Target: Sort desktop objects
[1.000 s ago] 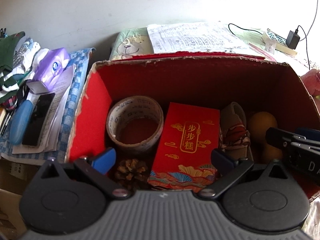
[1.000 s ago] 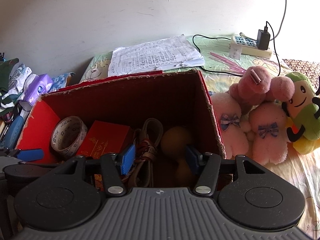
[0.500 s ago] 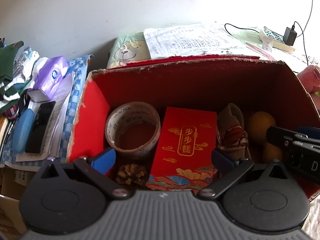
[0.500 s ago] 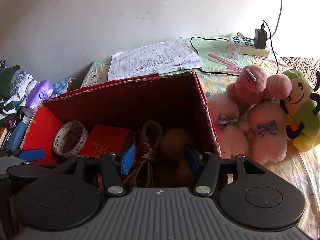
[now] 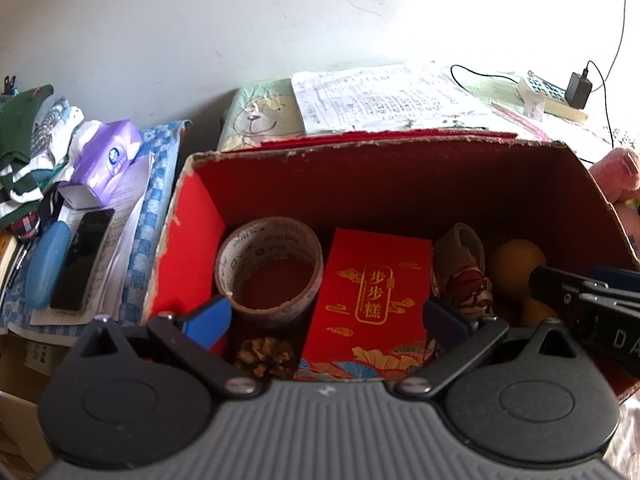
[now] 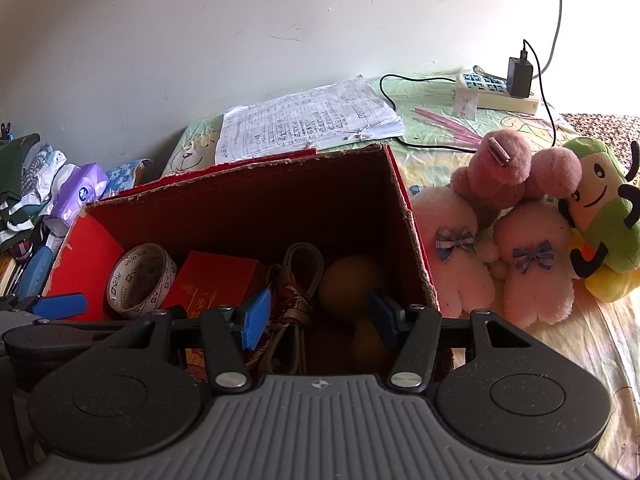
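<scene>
An open red cardboard box (image 5: 392, 148) (image 6: 404, 204) holds a tape roll (image 5: 269, 267) (image 6: 141, 280), a red gift box with gold characters (image 5: 372, 300) (image 6: 218, 280), a pine cone (image 5: 265, 355), a strap bundle (image 5: 460, 272) (image 6: 298, 284) and a yellow gourd (image 5: 518, 258) (image 6: 348, 284). My left gripper (image 5: 327, 316) hangs open over the box's near side, above the gift box. My right gripper (image 6: 318, 314) is open over the box's right part, above the strap and gourd, with nothing between its fingers. It also shows at the right edge of the left wrist view (image 5: 588, 296).
Left of the box lie a purple tissue pack (image 5: 108, 160), a black phone (image 5: 82, 258), a blue case (image 5: 46, 264) and clothes. Behind it sit papers (image 6: 308, 120) and a power strip with a charger (image 6: 500, 90). Plush toys (image 6: 516, 216) crowd the box's right side.
Both grippers have risen and drawn back a little from the box, so more wall and desk show. Both stay open, and the box's contents have not moved.
</scene>
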A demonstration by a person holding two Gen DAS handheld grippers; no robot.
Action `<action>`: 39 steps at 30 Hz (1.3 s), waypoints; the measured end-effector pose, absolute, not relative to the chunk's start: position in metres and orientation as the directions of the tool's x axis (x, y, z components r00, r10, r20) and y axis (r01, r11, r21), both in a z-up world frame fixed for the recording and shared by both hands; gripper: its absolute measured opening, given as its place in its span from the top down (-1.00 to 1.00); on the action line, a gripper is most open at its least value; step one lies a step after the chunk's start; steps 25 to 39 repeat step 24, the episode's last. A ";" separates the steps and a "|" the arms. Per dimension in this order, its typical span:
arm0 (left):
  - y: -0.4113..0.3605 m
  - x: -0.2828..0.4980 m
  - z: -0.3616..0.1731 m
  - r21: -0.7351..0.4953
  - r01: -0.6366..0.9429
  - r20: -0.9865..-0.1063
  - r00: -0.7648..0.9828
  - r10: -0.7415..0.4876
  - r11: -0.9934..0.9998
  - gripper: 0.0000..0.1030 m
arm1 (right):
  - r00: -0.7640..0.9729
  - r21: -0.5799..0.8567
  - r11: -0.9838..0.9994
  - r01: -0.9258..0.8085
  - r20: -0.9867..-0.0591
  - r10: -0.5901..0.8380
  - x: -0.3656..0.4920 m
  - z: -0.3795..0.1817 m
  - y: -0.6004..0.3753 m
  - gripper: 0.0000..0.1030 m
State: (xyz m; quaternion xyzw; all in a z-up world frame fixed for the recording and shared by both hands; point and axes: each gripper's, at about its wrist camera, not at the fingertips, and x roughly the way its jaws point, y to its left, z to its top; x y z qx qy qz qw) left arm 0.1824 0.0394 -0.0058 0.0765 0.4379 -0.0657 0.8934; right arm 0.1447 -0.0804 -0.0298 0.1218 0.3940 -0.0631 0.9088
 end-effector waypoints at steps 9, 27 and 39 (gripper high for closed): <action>0.041 0.177 0.001 0.071 0.163 -0.748 0.661 -0.055 0.984 -0.99 | 0.683 0.176 0.961 0.212 -0.730 -0.017 0.145 -0.029 -0.080 -0.12; 0.045 0.187 0.000 0.063 0.178 -0.776 0.627 -0.064 0.982 -0.99 | 0.696 0.194 0.953 0.232 -0.718 -0.023 0.142 -0.028 -0.082 -0.12; 0.045 0.187 0.000 0.063 0.178 -0.776 0.627 -0.064 0.982 -0.99 | 0.696 0.194 0.953 0.232 -0.718 -0.023 0.142 -0.028 -0.082 -0.12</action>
